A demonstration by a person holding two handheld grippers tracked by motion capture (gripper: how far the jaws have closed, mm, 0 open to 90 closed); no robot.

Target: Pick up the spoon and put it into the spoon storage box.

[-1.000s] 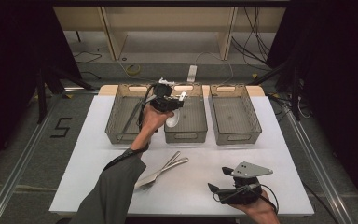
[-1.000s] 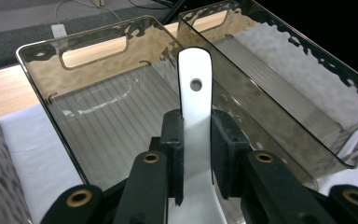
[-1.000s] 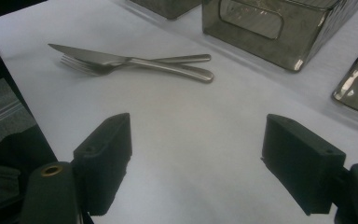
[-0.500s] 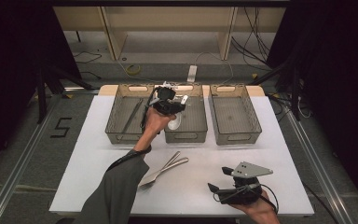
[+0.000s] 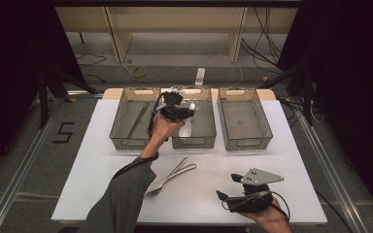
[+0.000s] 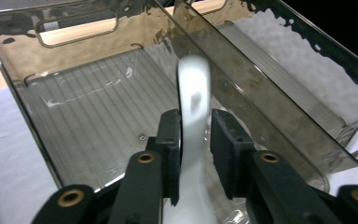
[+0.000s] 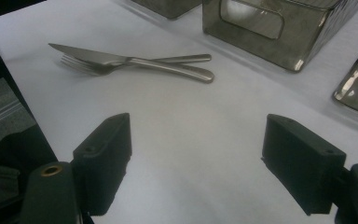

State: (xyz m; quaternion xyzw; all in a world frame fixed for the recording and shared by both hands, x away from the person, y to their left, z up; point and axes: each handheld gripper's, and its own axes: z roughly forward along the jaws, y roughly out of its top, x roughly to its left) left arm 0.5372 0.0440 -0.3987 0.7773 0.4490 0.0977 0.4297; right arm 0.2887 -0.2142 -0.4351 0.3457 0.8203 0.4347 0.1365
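My left gripper [image 5: 180, 114] reaches over the middle smoked-plastic bin [image 5: 205, 141]. A white spoon [image 6: 193, 88] stands between its pads [image 6: 169, 135] and slants down onto the ribbed floor of the bin. The jaws have just been opening, and a thin gap shows beside the spoon [image 5: 185, 129]. My right gripper [image 5: 228, 187] rests open near the table's front right with nothing between its fingers [image 7: 107, 154]. A steel knife [image 7: 121, 59] lies crossed over a fork [image 7: 81, 65] on the white table ahead of it.
Three bins stand in a row at the back of the table. The left bin [image 5: 121, 141] holds a dark utensil, and the right bin [image 5: 245, 141] looks bare. The knife and fork [image 5: 172, 172] lie mid-table. Bare white tabletop [image 5: 102, 174] spreads around them.
The left gripper has edged slightly down and right over the middle bin with the spoon. The right gripper has not moved.
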